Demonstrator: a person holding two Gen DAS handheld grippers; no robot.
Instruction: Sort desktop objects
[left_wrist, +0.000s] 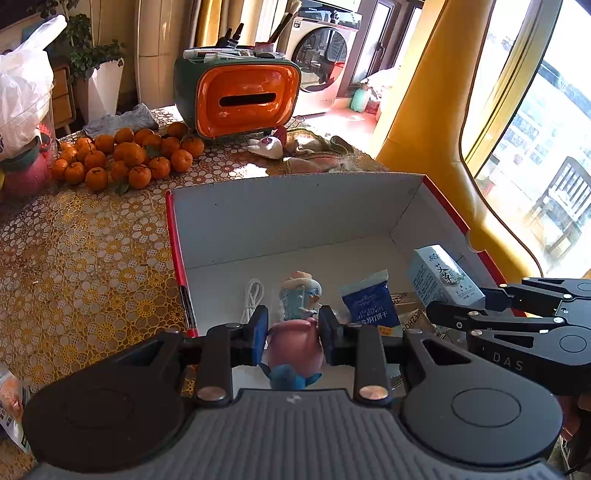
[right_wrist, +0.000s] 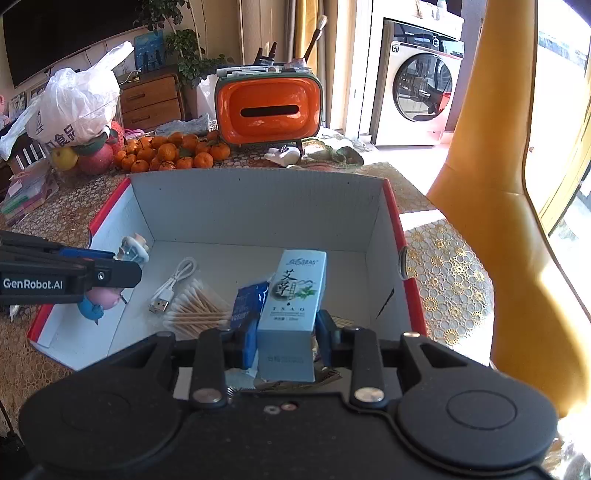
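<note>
Two grips, both full: my left gripper (left_wrist: 293, 338) clamps a small figurine (left_wrist: 295, 332) by its pink middle, and my right gripper (right_wrist: 284, 338) pinches a pale blue carton (right_wrist: 291, 314) between its blue pads. Both loads hang over the open white cardboard box (right_wrist: 258, 206), above a USB cable (right_wrist: 173, 282), cotton swabs (right_wrist: 195, 308) and a blue snack packet (left_wrist: 369, 304). Beyond the box, tangerines (left_wrist: 125, 158) lie heaped beside an orange tissue holder (left_wrist: 240, 96).

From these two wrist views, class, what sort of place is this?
Most likely a lived-in home: a washing machine stands behind, tangerines are heaped on the lace-covered table, and a wooden drawer chest sits by potted plants.
</note>
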